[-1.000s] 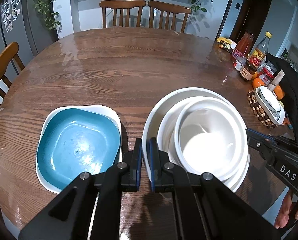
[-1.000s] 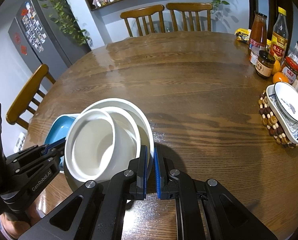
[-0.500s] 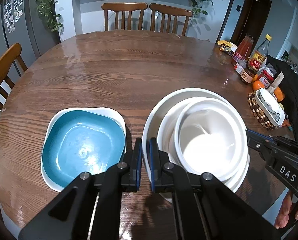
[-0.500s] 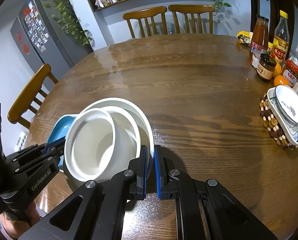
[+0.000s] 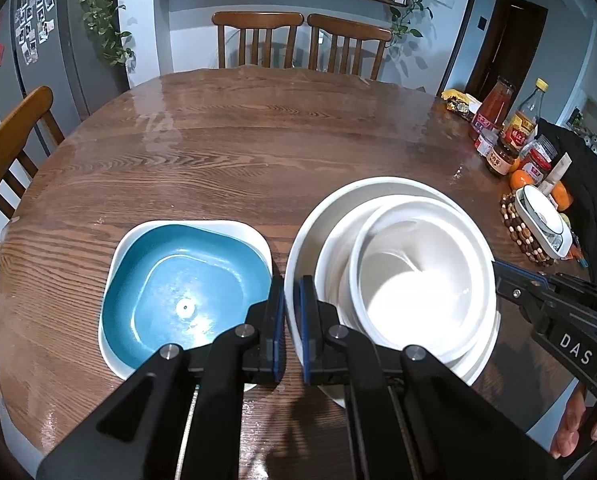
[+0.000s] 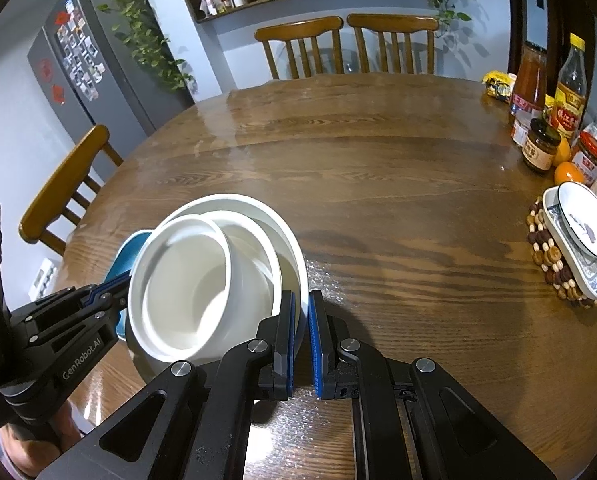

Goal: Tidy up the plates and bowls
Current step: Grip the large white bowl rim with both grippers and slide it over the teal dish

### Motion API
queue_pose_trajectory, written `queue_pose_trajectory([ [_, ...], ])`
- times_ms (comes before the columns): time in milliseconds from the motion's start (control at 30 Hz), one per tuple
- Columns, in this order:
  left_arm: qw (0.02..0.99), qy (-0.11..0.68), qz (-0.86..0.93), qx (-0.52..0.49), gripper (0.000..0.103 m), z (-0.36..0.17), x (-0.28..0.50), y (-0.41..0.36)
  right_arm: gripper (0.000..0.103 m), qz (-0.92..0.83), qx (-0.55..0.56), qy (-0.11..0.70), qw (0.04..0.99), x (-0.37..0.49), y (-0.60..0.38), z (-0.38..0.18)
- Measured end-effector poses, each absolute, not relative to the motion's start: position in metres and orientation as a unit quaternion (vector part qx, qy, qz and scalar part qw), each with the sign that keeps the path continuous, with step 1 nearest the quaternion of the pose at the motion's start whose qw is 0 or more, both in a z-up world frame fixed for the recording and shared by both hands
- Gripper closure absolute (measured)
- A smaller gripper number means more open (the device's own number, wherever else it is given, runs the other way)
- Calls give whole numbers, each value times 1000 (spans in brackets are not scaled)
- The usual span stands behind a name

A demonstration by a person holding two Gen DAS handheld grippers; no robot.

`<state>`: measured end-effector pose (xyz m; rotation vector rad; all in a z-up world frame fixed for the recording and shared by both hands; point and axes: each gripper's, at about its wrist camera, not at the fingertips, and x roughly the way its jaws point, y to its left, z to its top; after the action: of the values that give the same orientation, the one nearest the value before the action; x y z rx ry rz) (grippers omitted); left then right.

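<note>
A stack of white dishes fills the near side of the round wooden table [image 5: 258, 140]: a wide plate [image 5: 310, 224] carrying two nested bowls [image 5: 418, 280]. My left gripper [image 5: 292, 308] is shut on the plate's left rim. My right gripper [image 6: 302, 320] is shut on the opposite rim and also shows at the right edge of the left wrist view [image 5: 502, 276]. Close beside the stack on the left, a blue square bowl [image 5: 186, 280] sits in a white square plate [image 5: 112, 352]. In the right wrist view the stack [image 6: 186, 280] hides most of the blue bowl [image 6: 122, 256].
Sauce bottles and jars [image 5: 498, 108], oranges [image 5: 520, 180] and small dishes on a beaded trivet [image 5: 538, 220] crowd the table's right edge. Wooden chairs stand at the far side [image 5: 298, 40] and at the left [image 5: 14, 132]. A person's hand [image 5: 578, 432] holds the right gripper.
The gap between the white stack and the blue bowl has narrowed. Both grippers keep their hold on the plate's rim.
</note>
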<state>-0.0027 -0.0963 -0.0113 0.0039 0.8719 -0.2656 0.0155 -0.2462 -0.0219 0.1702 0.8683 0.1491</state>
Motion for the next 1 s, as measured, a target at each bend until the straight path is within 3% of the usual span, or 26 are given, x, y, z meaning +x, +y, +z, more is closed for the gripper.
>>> queue_pose_trajectory([
  [1000, 906, 413, -92, -16, 101, -6, -1, -62, 92, 102, 62, 417, 901, 28, -209, -15],
])
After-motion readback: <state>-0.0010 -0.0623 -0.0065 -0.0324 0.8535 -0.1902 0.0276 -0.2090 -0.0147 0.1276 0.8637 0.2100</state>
